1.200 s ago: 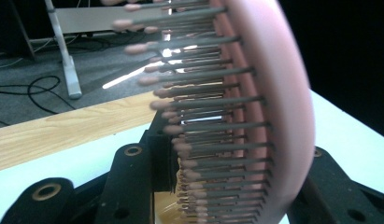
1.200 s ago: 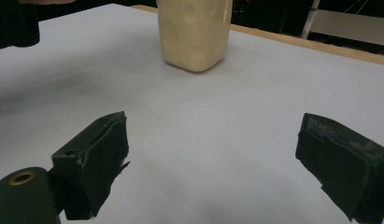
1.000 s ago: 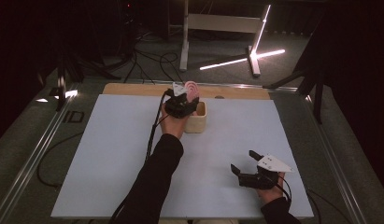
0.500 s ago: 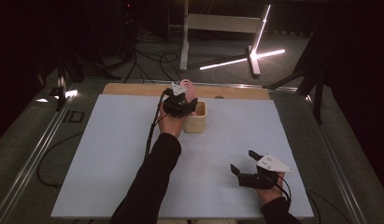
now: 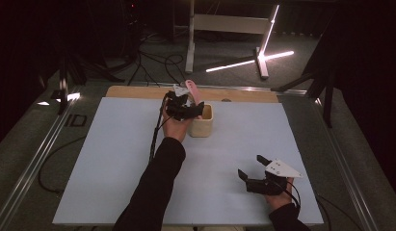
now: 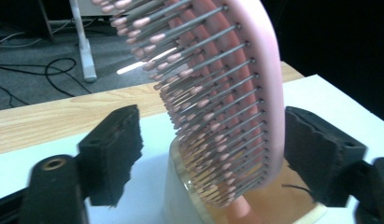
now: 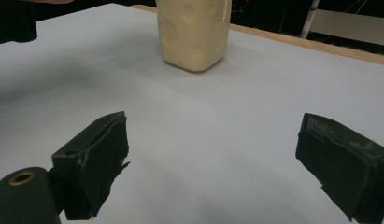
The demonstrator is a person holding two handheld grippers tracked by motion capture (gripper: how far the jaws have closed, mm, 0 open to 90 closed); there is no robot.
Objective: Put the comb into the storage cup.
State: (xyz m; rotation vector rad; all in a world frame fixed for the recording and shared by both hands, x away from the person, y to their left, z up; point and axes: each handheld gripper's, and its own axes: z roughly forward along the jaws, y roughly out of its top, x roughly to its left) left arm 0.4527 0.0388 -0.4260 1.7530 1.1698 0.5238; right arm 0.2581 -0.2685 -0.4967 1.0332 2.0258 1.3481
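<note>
Pink hairbrush [image 6: 227, 102] is standing handle-down in the cream cup [image 5: 202, 121] at the worktop's [image 5: 113, 159] far edge, leaning. Left tongs [image 5: 186, 107] are gaping on either side of its head (pads apart from it), so it could tip out, probably toppling the cup. Left forearm is reaching far forward; right tongs [image 5: 251, 168] are idling wide near the front.

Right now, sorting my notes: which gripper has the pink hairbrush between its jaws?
The left gripper, at the cream cup; the right gripper sits apart over bare table.
</note>
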